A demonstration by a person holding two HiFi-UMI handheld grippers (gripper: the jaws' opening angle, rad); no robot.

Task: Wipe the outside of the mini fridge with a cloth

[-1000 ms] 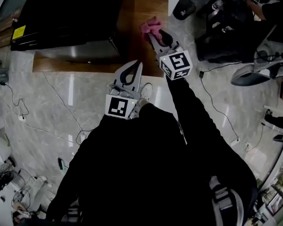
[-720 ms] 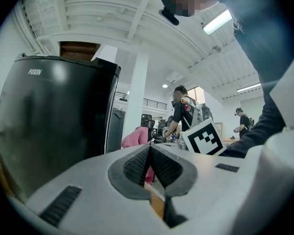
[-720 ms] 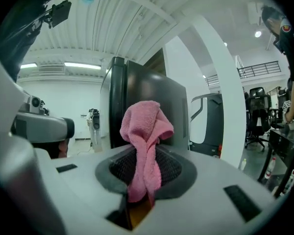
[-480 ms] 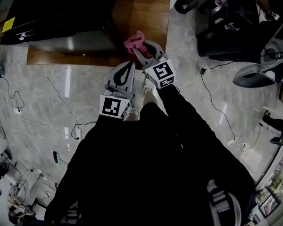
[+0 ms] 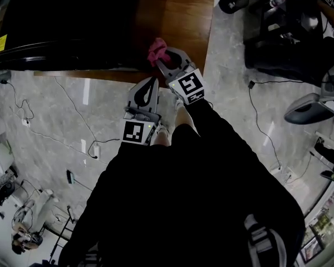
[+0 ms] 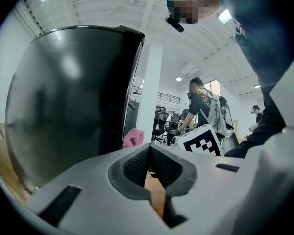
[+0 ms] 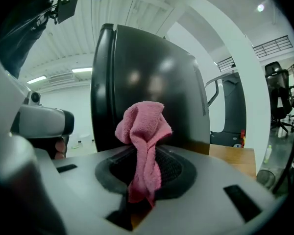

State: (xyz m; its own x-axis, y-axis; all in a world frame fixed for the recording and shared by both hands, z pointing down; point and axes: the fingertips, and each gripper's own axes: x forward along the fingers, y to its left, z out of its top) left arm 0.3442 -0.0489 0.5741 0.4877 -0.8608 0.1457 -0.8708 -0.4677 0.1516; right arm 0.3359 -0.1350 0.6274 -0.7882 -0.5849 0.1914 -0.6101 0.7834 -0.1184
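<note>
Head view: the fridge (image 5: 72,26) sits on a wooden platform (image 5: 183,15), and the right gripper (image 5: 165,60) is reaching forward over the platform's front edge with the pink cloth (image 5: 156,50) at its tip, right by the fridge's front corner. The left gripper (image 5: 153,81) hangs lower and closer to the body, pointing the same way, just beside the right one. Both arms look tucked in, elbows close.

Left gripper view: its jaws are pressed together with nothing between them, so it's along for the ride. The fridge's dark glossy side fills the left of the shot, and the cloth peeks out past the corner.

Right gripper view: the jaws are clamped on the cloth's lower end, and the rest of it bunches up in a loose lump in front of the fridge door. I can't tell if it's touching the door yet.

My worry: only a thin strip is pinched, so a firm wipe could drag the cloth out. And since the lump is floppy, the hard jaw tips could hit that shiny surface and scuff it. The two grippers are also near enough to bump each other.
</note>
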